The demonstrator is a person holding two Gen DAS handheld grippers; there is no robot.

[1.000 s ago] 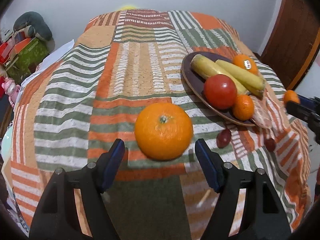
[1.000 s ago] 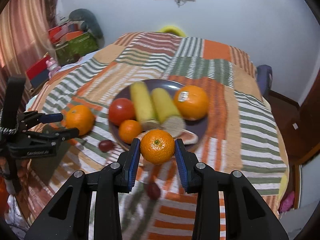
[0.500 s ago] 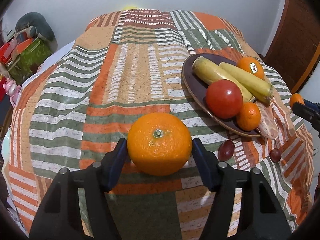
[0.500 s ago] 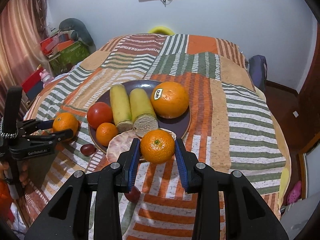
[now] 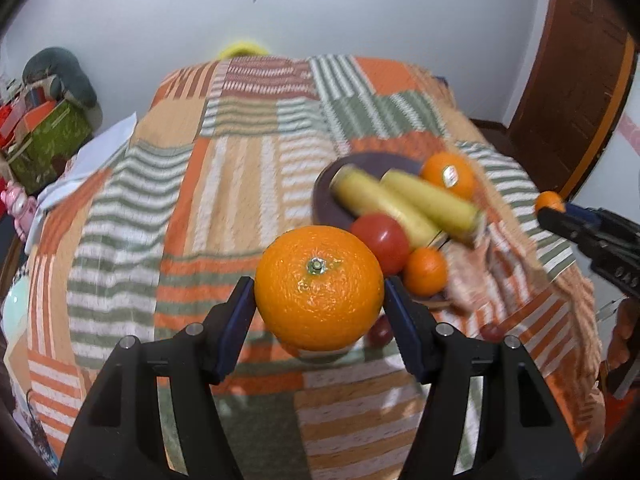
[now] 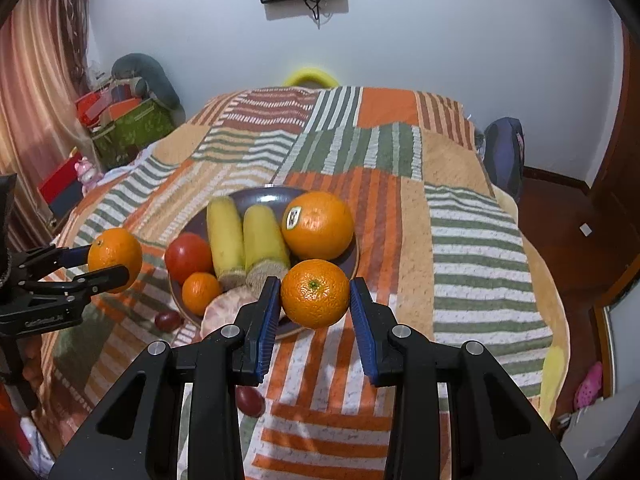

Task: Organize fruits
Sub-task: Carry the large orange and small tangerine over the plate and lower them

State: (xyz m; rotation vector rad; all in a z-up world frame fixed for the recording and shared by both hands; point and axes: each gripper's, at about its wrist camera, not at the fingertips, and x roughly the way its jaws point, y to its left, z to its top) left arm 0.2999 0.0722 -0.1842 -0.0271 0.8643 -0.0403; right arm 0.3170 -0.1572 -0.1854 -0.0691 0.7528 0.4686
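Observation:
My left gripper [image 5: 319, 294] is shut on a large orange [image 5: 319, 288] and holds it above the striped bedspread; it also shows in the right wrist view [image 6: 115, 260]. My right gripper [image 6: 315, 300] is shut on a smaller orange [image 6: 315, 294], held above the near rim of the dark plate [image 6: 276, 196]. The plate holds two bananas [image 6: 244, 236], a stickered orange [image 6: 318, 226], a tomato [image 6: 188, 254], a small mandarin [image 6: 200, 288] and a peeled fruit [image 6: 224, 310].
Two dark red grapes lie on the bedspread [image 6: 472, 240]: one [image 6: 168, 320] left of the plate, one [image 6: 249, 400] under my right gripper. Boxes and toys [image 6: 120, 124] stand beside the bed on the left. A wooden door [image 5: 580, 80] is on the right.
My left gripper closed on the large orange and lifted it off the bedspread. My right gripper rose and drew back a little with its orange.

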